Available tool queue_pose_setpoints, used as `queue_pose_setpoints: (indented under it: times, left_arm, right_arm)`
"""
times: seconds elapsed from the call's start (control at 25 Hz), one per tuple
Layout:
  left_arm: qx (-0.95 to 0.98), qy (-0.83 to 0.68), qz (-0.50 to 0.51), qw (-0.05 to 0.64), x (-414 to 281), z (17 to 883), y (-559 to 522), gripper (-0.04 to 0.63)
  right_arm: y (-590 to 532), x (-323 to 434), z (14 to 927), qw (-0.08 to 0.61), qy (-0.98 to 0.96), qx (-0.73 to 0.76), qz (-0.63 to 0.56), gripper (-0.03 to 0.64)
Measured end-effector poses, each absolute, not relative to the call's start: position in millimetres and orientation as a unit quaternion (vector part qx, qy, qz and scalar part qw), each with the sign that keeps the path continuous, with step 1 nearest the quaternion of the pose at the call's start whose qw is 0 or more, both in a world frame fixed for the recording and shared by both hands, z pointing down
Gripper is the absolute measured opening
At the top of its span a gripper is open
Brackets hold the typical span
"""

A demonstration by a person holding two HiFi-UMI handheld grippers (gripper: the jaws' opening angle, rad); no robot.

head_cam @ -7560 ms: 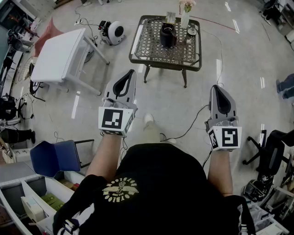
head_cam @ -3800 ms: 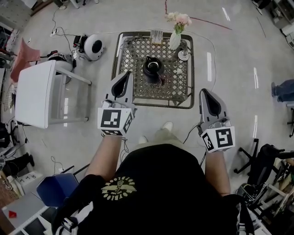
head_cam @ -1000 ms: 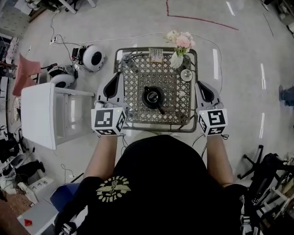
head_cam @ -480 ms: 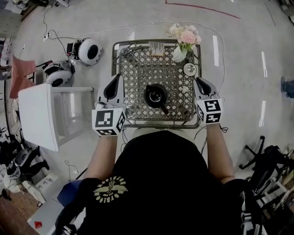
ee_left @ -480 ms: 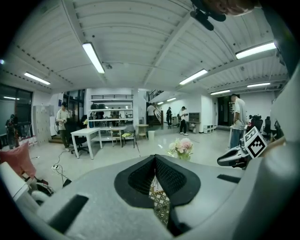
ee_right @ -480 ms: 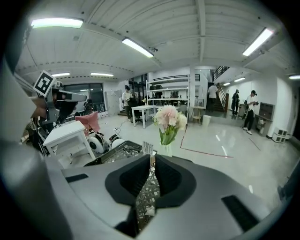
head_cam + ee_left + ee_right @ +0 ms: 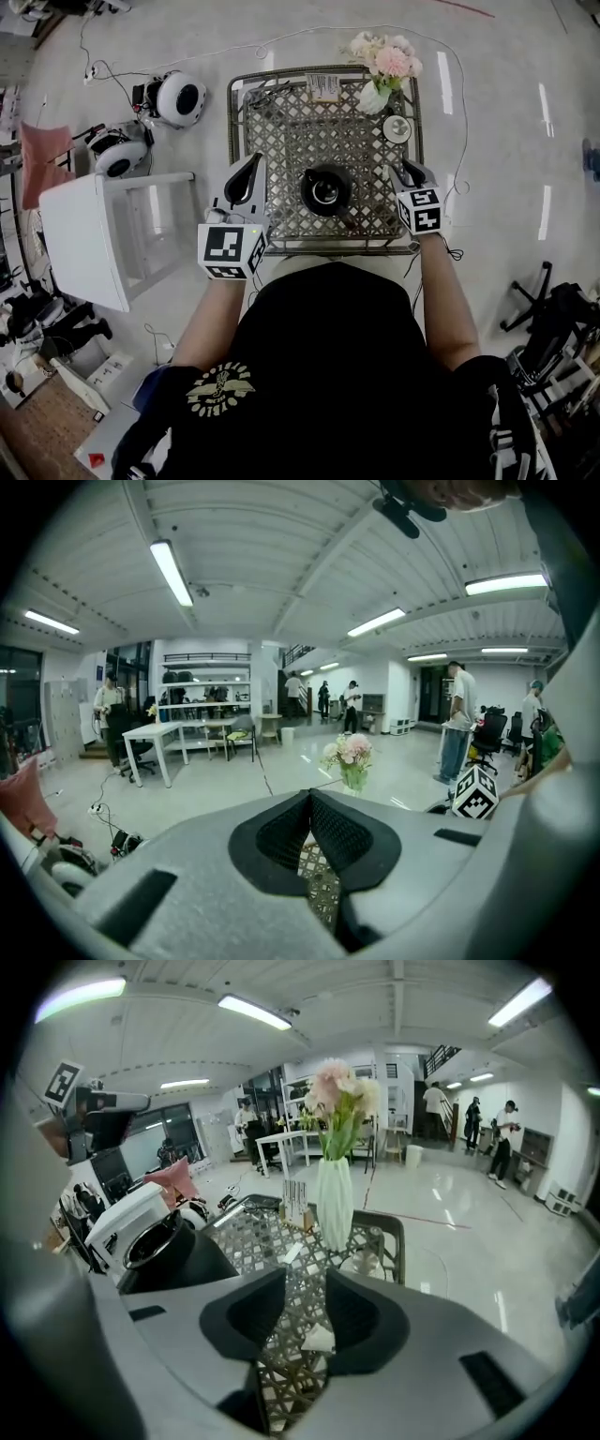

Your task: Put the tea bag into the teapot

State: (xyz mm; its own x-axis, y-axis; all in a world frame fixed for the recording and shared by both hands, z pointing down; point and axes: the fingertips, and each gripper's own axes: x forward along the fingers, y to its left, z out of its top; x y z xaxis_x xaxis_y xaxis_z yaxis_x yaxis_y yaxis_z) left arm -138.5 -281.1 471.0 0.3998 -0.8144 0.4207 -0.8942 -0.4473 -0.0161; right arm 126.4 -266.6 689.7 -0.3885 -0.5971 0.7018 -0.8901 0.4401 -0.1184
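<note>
Both tongs are hanging over the lattice tabletop [image 7: 281, 131], one on either side of the black teapot [image 7: 326, 190].
The left tongs [image 7: 253, 163] are sitting pressed together with nothing in them, at the tabletop's left edge. The teapot is standing open-mouthed near the middle. The right tongs [image 7: 404, 169] have just been opening and are standing apart, gripping nothing. In the right gripper view a white tea bag [image 7: 319, 1339] is lying flat on the lattice, showing in the gap between them. A white vase [image 7: 335, 1206] of pink flowers is standing beyond.
</note>
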Motion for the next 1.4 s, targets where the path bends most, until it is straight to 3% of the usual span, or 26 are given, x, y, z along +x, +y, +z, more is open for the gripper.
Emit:
queue_pose_setpoints:
  times: [0.4, 0.96, 1.04, 1.08, 1.4]
  left_arm:
    - [0.821, -0.519, 0.21, 0.111, -160, 483, -269, -0.003]
    - [0.81, -0.526, 0.228, 0.122, -170, 495, -257, -0.003]
    - [0.811, -0.526, 0.228, 0.122, -168, 495, -256, -0.003]
    - [0.81, -0.526, 0.227, 0.121, -168, 495, -256, -0.003]
    - [0.806, -0.541, 0.209, 0.119, -171, 485, -252, -0.003]
  right_arm:
    - [-256, 131, 776, 0.352, -0.764, 0.456, 0.291, 0.156]
    - [-250, 141, 851, 0.382, -0.72, 0.451, 0.363, 0.158]
    - [-249, 144, 853, 0.393, -0.717, 0.454, 0.355, 0.104]
    - [-249, 145, 853, 0.398, -0.715, 0.456, 0.349, 0.046]
    - [-248, 149, 826, 0.376, -0.729, 0.457, 0.343, 0.021]
